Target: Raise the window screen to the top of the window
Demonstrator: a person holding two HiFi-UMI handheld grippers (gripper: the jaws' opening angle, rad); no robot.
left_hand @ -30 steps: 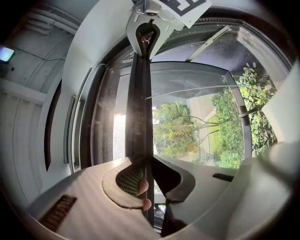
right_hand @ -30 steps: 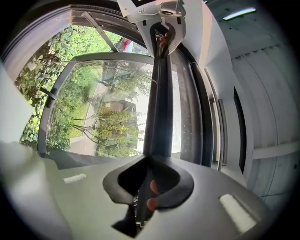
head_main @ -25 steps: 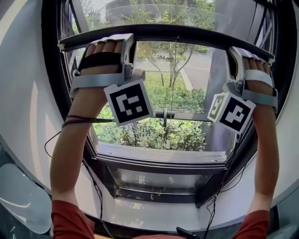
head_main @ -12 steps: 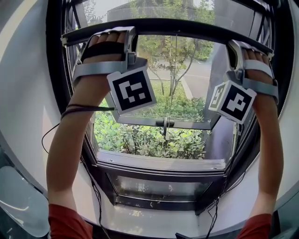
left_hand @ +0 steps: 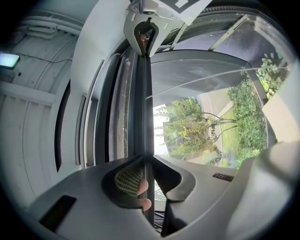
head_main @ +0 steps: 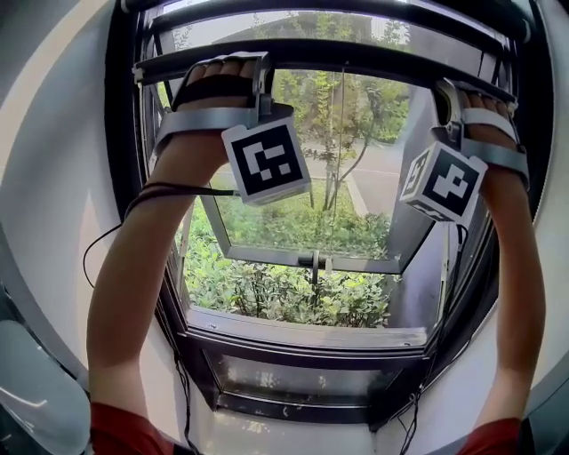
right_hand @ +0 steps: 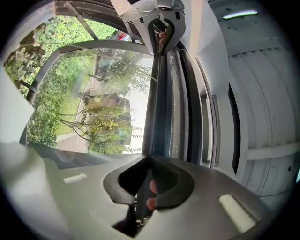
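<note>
The window screen's dark bottom bar (head_main: 356, 60) runs across the upper part of the window in the head view. My left gripper (head_main: 233, 78) is shut on the bar's left portion, and my right gripper (head_main: 449, 96) is shut on its right end. In the left gripper view the bar (left_hand: 146, 103) runs straight away from my left gripper (left_hand: 146, 161) to the right gripper (left_hand: 146, 35) at its far end. In the right gripper view the same bar (right_hand: 157, 103) leaves my right gripper (right_hand: 151, 161) and ends at the left gripper (right_hand: 161, 35). The mesh itself is hard to make out.
The top of the window frame (head_main: 338, 22) lies just above the bar. Below it an outer glass pane (head_main: 311, 213) with a handle (head_main: 313, 259) stands swung outward over greenery. The sill (head_main: 302, 336) is below. A black cable (head_main: 133, 213) hangs by my left forearm.
Both grippers have risen together with the bar held between them. The bar now sits nearer the top of the frame, and more open window shows under it.
</note>
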